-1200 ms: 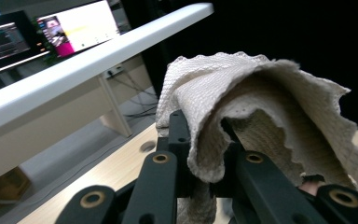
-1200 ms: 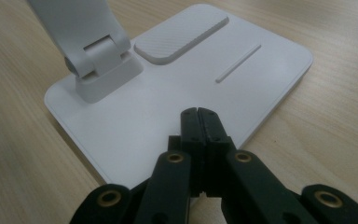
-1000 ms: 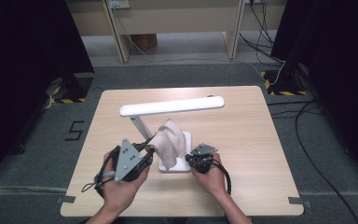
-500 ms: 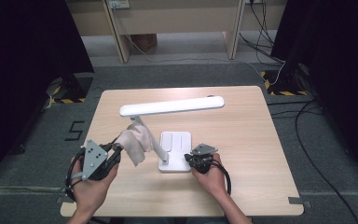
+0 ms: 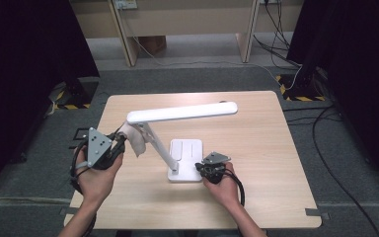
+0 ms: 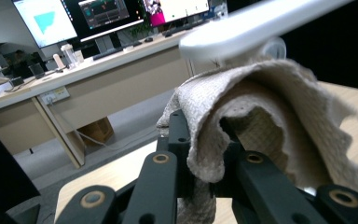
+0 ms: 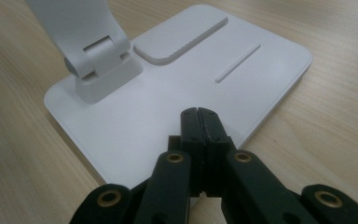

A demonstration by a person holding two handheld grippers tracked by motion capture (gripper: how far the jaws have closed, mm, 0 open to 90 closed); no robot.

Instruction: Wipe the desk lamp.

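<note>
Your left gripper [image 5: 120, 143] clamps the cloth [image 5: 134, 138] against the lamp [image 5: 182, 112] head's end, while your right gripper [image 5: 203, 169], jaws together, pins the base [image 5: 187, 150] steady.

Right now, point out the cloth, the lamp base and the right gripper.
cloth [image 6: 265, 100], left gripper view, on its draped top fold.
lamp base [image 7: 168, 109], right gripper view, on the bare flat plate.
right gripper [image 7: 199, 114], right gripper view, at its closed fingertips.
</note>
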